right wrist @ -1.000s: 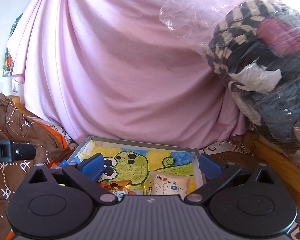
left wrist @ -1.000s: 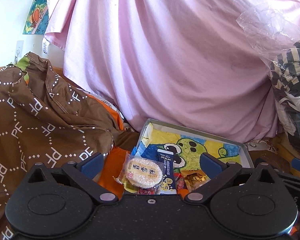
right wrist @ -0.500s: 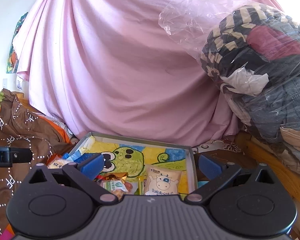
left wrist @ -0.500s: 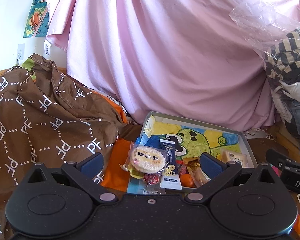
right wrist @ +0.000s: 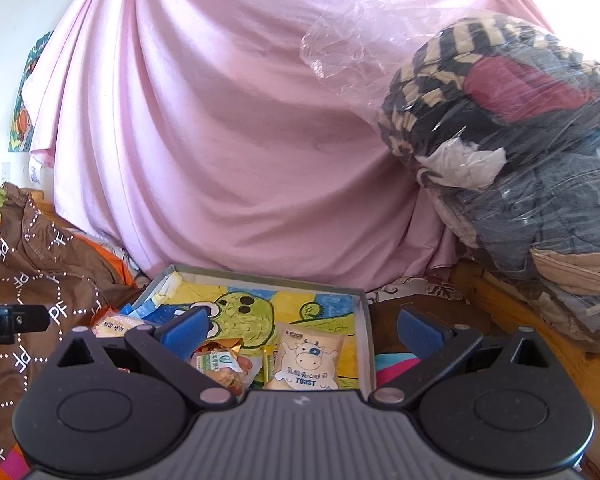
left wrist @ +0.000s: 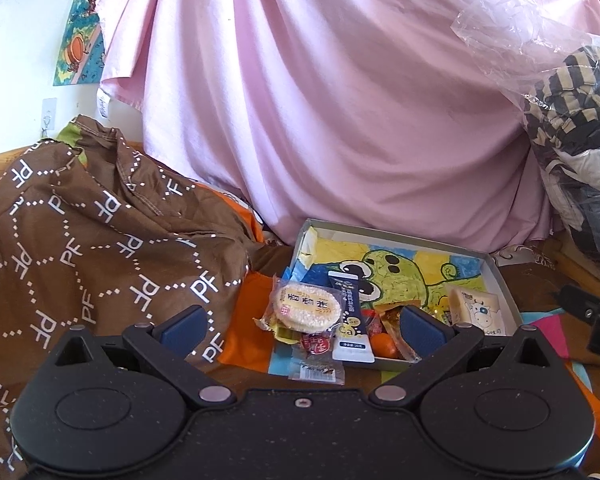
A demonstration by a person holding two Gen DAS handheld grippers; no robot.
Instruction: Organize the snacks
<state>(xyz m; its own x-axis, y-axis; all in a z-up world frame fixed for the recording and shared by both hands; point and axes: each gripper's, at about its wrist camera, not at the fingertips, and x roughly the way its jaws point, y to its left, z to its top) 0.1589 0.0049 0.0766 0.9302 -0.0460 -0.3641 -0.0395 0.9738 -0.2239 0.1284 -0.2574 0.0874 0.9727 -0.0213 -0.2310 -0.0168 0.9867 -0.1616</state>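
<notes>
A shallow grey box (left wrist: 496, 270) (right wrist: 365, 320) lined with a green cartoon drawing lies on the bed. Snacks pile at its near left corner: a round rice cracker packet (left wrist: 306, 307), a dark blue stick sachet (left wrist: 350, 316), a small red candy (left wrist: 315, 345), an orange sweet (left wrist: 382, 343). A cow-print toast packet (left wrist: 474, 312) (right wrist: 308, 360) lies at the near right. A gold-wrapped snack with a green label (right wrist: 218, 362) lies beside it. My left gripper (left wrist: 300, 326) is open just short of the pile. My right gripper (right wrist: 300, 328) is open above the toast packet.
A brown patterned cloth (left wrist: 80, 248) heaps on the left. A pink sheet (left wrist: 320, 100) hangs behind the box. A clear bag of clothes (right wrist: 508, 152) is stacked on the right over a wooden bed edge (right wrist: 540, 328). A flat clear wrapper (left wrist: 316, 368) lies before the box.
Both grippers have drawn back and risen from the box, so more of the box and the snacks shows. Both stay open, holding nothing.
</notes>
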